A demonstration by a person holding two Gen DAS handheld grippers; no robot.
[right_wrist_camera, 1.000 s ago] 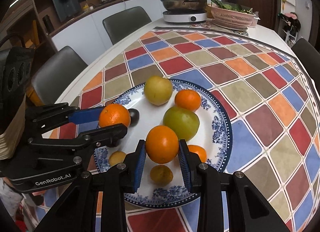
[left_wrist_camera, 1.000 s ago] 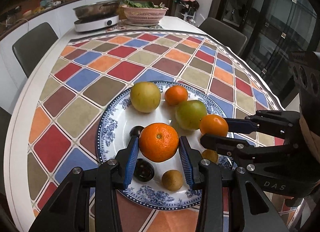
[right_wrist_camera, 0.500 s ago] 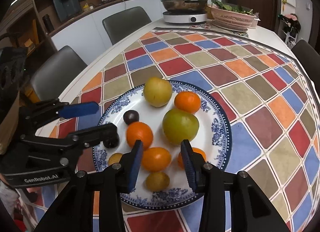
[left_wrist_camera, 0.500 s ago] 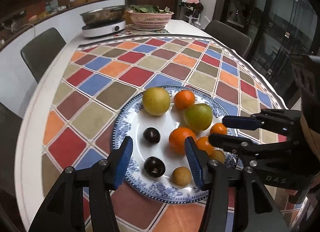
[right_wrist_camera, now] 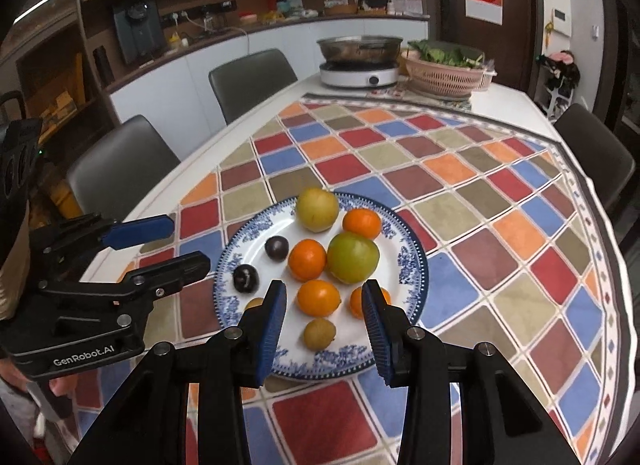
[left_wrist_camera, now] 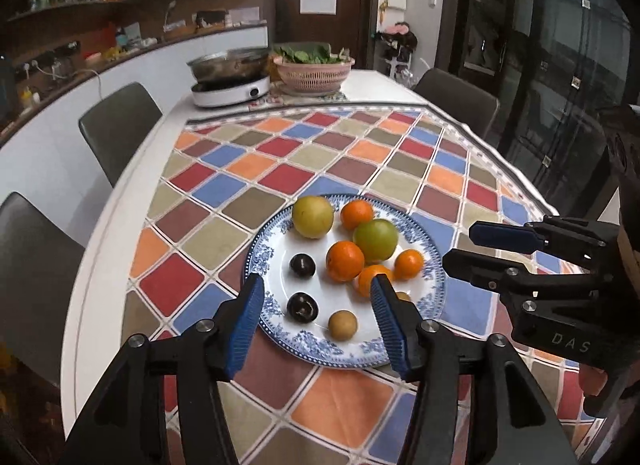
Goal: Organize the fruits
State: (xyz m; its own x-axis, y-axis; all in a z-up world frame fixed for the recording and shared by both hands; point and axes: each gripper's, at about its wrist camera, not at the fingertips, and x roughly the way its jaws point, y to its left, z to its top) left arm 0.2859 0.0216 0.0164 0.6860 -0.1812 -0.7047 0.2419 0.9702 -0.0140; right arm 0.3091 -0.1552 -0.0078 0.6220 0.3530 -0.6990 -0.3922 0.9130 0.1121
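Note:
A blue-patterned plate [left_wrist_camera: 276, 309] [right_wrist_camera: 412, 265] on the checkered tablecloth holds several fruits: a yellow apple [left_wrist_camera: 312, 217] [right_wrist_camera: 317, 209], a green apple [left_wrist_camera: 376, 240] [right_wrist_camera: 353, 257], several oranges such as one in the middle [left_wrist_camera: 345, 261] [right_wrist_camera: 307, 259], two dark plums [left_wrist_camera: 302, 307] [right_wrist_camera: 245, 278] and small brown fruits [left_wrist_camera: 342, 325] [right_wrist_camera: 319, 333]. My left gripper [left_wrist_camera: 318, 323] [right_wrist_camera: 160, 243] is open and empty, above the plate's near edge. My right gripper [right_wrist_camera: 325, 327] [left_wrist_camera: 476, 247] is open and empty, held back from the plate's near side.
At the table's far end stand an induction cooker with a steel pot [left_wrist_camera: 229, 79] [right_wrist_camera: 360, 65] and a pink basket of greens [left_wrist_camera: 313, 71] [right_wrist_camera: 446, 73]. Grey chairs [left_wrist_camera: 120, 125] [right_wrist_camera: 252, 81] line the table's sides.
Both grippers opened and let their oranges go onto the plate, then drew back and up from it. The plate now looks smaller and farther away.

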